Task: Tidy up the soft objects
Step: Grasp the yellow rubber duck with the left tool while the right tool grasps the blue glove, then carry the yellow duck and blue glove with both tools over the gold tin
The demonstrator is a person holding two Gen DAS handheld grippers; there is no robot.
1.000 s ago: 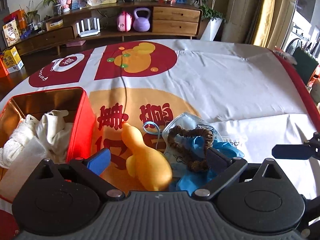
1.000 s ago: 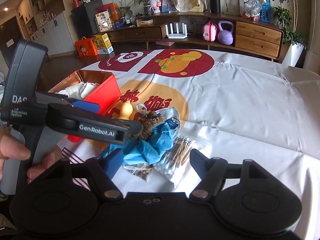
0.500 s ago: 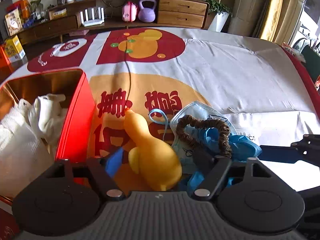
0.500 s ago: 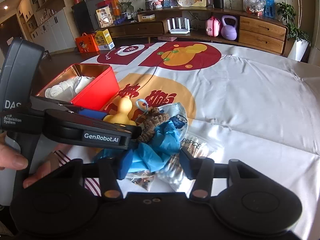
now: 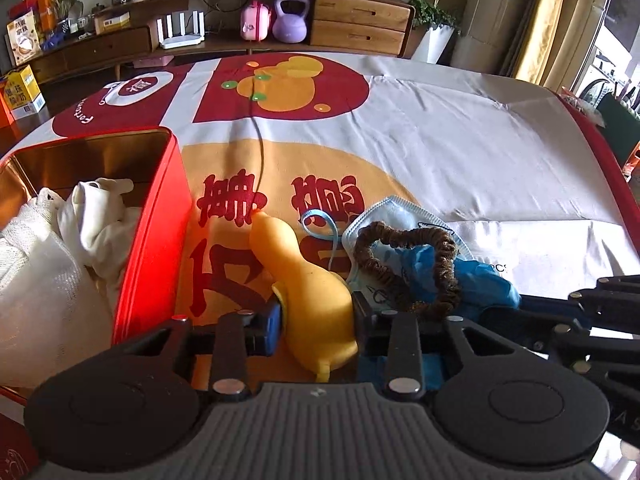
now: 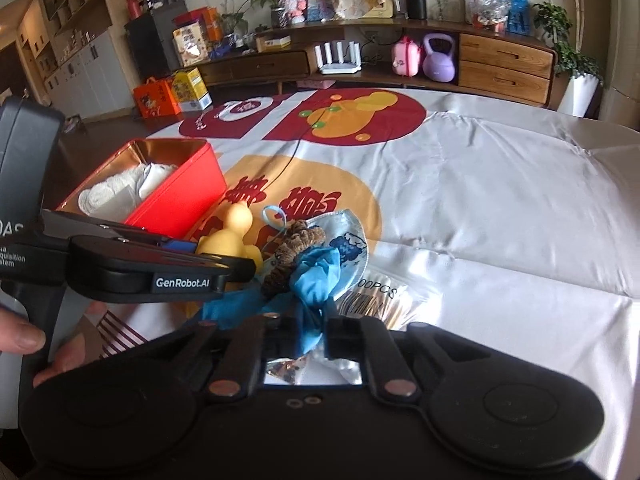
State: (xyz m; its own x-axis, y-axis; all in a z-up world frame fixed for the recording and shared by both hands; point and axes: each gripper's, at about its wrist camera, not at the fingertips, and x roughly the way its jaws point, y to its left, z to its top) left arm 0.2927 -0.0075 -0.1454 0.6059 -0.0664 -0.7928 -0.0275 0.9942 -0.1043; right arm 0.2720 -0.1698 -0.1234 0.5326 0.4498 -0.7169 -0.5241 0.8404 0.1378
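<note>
The left gripper (image 5: 316, 326) is closing its fingers on the soft yellow gourd-shaped toy (image 5: 310, 292) lying on the table, with the open red tin box (image 5: 154, 232) waiting at nine o'clock. The right gripper (image 6: 310, 330) has its fingers pinched together on the crumpled blue glove (image 6: 316, 276), peeling it from the pile.

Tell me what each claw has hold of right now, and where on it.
The left claw is closing on the yellow rubber duck, pads against the sides of its body. The right claw is shut on the blue glove, pinching its bunched lower end.

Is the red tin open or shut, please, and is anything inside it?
Open: the red tin has no lid on, its gold inner walls show, and white cloths lie inside it.
</note>
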